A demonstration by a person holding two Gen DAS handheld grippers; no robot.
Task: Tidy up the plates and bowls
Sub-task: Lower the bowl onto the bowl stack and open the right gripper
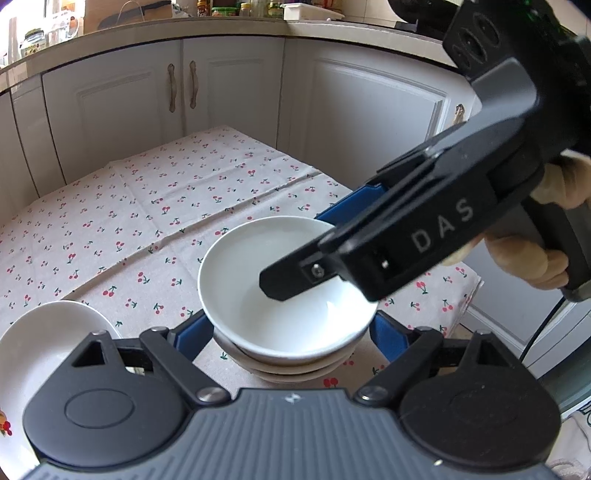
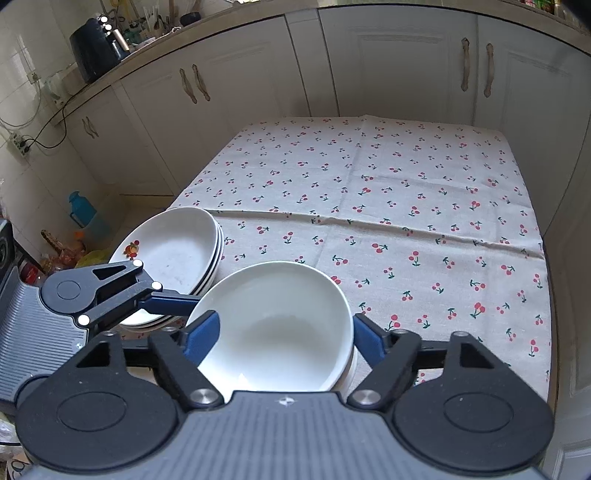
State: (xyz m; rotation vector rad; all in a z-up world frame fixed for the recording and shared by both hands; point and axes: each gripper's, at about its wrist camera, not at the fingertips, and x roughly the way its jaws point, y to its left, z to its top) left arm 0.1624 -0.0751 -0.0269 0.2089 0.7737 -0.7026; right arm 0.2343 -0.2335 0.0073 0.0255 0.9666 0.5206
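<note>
A stack of white bowls (image 1: pixel 280 295) stands on the cherry-print tablecloth (image 1: pixel 147 206); it also shows in the right wrist view (image 2: pixel 280 325). My left gripper (image 1: pixel 291 332) is open, its blue fingers (image 1: pixel 192 336) on either side of the stack. My right gripper (image 2: pixel 284 332) is open too, its fingers (image 2: pixel 203 332) flanking the top bowl from the other side. In the left wrist view its body (image 1: pixel 436 229) hangs over the bowl. A stack of white plates (image 2: pixel 173 258) with a fruit print sits left of the bowls, and shows in the left wrist view (image 1: pixel 40 343).
White kitchen cabinets (image 2: pixel 369 66) surround the table closely on the far sides. The cloth (image 2: pixel 406 206) stretches behind the dishes. A blue jug (image 2: pixel 83 210) and bags lie on the floor at left. The counter (image 1: pixel 147 33) holds jars.
</note>
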